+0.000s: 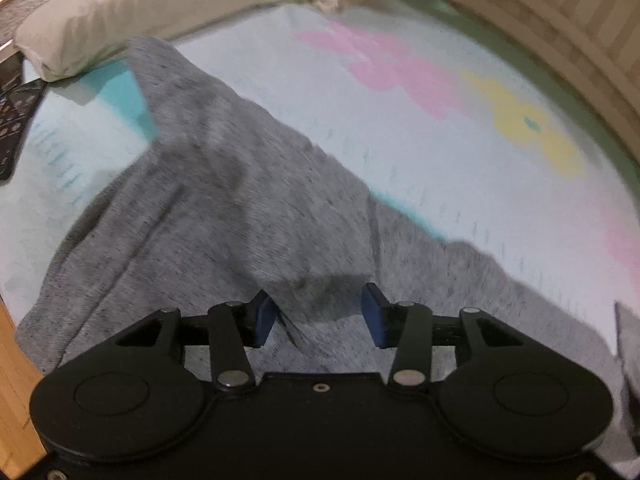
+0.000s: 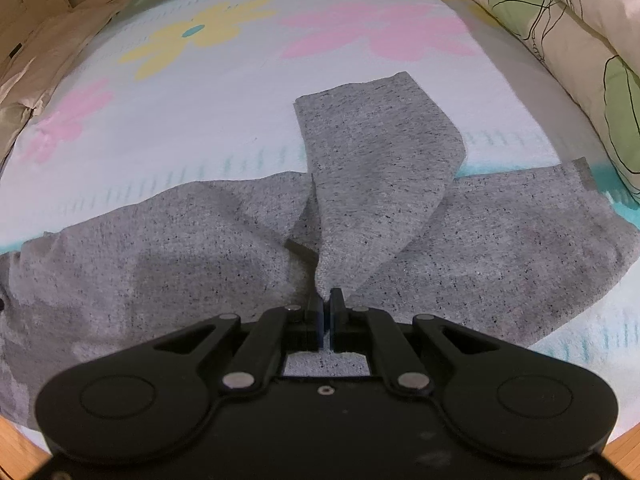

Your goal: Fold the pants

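Grey heathered pants (image 1: 208,200) lie spread on a light blue bed sheet (image 1: 360,92) with flower prints. My left gripper (image 1: 320,316) is open just above the fabric, with a raised fold of cloth between its blue pads (image 1: 264,320). In the right wrist view the pants (image 2: 168,248) lie across the sheet (image 2: 180,120). My right gripper (image 2: 327,312) is shut on a pant leg (image 2: 380,168), which rises from the jaws and drapes away over the other leg.
A beige pillow (image 1: 132,12) lies at the far left edge of the bed. A wooden slatted bed frame (image 1: 560,28) curves round the far side. A floral duvet (image 2: 576,48) is piled at the right. Wood floor (image 1: 16,380) shows at the near corner.
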`<state>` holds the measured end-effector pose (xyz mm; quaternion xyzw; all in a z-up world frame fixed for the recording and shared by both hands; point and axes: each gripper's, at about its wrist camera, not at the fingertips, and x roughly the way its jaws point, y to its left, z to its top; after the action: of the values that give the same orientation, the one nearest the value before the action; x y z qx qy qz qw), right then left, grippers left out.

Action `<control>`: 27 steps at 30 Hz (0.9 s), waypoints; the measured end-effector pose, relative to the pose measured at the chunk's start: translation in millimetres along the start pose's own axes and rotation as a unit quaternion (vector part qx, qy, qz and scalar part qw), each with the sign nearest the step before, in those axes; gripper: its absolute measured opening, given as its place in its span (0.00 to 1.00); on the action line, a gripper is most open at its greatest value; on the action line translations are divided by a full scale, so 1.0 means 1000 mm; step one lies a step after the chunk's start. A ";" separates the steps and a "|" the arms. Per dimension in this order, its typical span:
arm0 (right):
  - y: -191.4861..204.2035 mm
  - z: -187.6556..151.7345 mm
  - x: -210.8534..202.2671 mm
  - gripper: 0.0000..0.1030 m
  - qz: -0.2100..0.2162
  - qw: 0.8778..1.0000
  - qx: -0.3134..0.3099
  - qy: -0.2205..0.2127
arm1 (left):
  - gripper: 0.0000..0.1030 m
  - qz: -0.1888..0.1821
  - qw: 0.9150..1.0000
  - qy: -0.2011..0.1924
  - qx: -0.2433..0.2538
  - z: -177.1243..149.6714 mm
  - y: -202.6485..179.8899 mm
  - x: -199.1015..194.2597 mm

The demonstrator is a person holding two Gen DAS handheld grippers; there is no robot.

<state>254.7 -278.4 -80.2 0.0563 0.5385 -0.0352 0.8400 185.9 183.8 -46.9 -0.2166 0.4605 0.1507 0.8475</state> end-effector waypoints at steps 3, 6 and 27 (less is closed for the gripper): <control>-0.001 0.000 0.002 0.03 -0.002 1.000 0.002 0.003 | 0.23 -0.009 1.000 0.008 0.009 0.000 -0.002 0.003; -0.001 0.001 0.002 0.03 -0.006 1.000 0.003 0.004 | 0.16 -0.039 0.999 -0.025 -0.008 0.000 0.001 -0.014; -0.007 -0.041 -0.024 0.03 -0.040 0.999 -0.025 -0.001 | 0.16 0.003 0.999 0.032 0.035 -0.057 0.023 -0.068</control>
<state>207.4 -280.0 -76.0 0.0138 0.5404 -0.0558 0.8394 98.6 170.6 -22.4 -0.1904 0.4926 0.1303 0.8391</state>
